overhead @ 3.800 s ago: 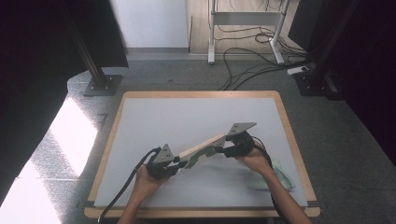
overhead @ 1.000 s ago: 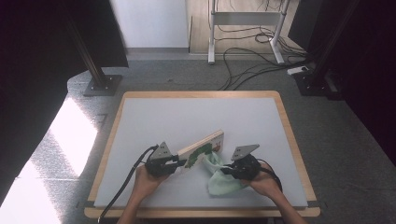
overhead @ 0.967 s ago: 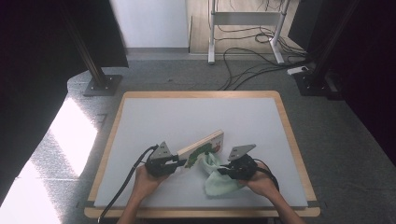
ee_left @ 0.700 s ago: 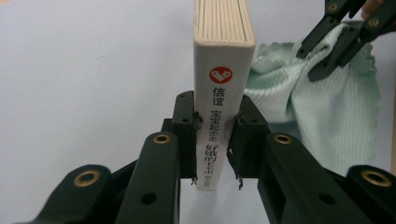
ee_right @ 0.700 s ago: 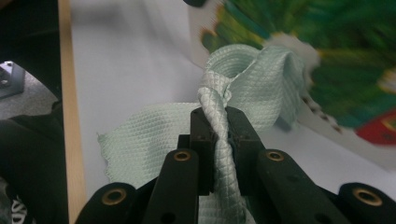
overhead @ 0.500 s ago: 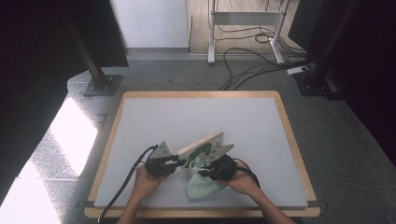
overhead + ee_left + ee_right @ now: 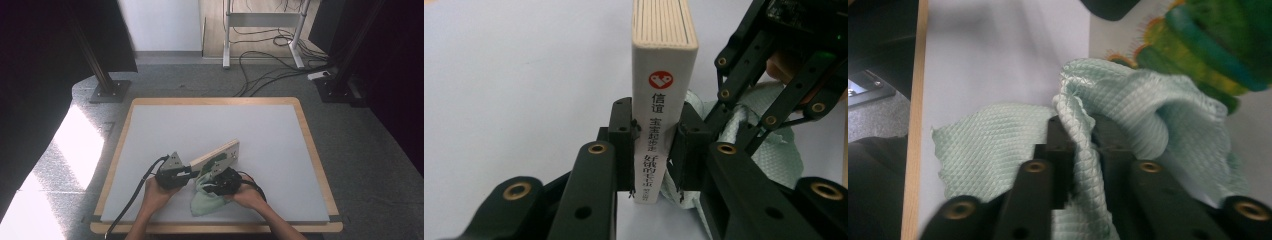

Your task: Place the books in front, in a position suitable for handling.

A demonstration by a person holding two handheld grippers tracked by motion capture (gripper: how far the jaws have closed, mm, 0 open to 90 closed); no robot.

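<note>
We held a book (image 7: 664, 100) in the left gripper (image 7: 655, 150), its jaws clenched on the white spine where dark characters ran under a red round mark. The book was a slim, stiff slab with cream page edges, one end lifted and slanting toward the far right over the matte grey table (image 7: 270, 130) with its pale wood rim. It sat at the near middle of the table, seen from above (image 7: 215, 156).

Our right gripper (image 7: 1083, 145) had a fold of cloth (image 7: 1128, 120) between its jaws, which had just been opening a little; the fold stayed pinched between the black pads. The cloth was pale green, soft, with a fine diamond weave, crumpled against the book's glossy cover, where a green and yellow drawing showed. From above, the cloth (image 7: 202, 200) lay bunched just near of the book, by the right gripper (image 7: 216, 186) and close to the left gripper (image 7: 186, 175).
</note>
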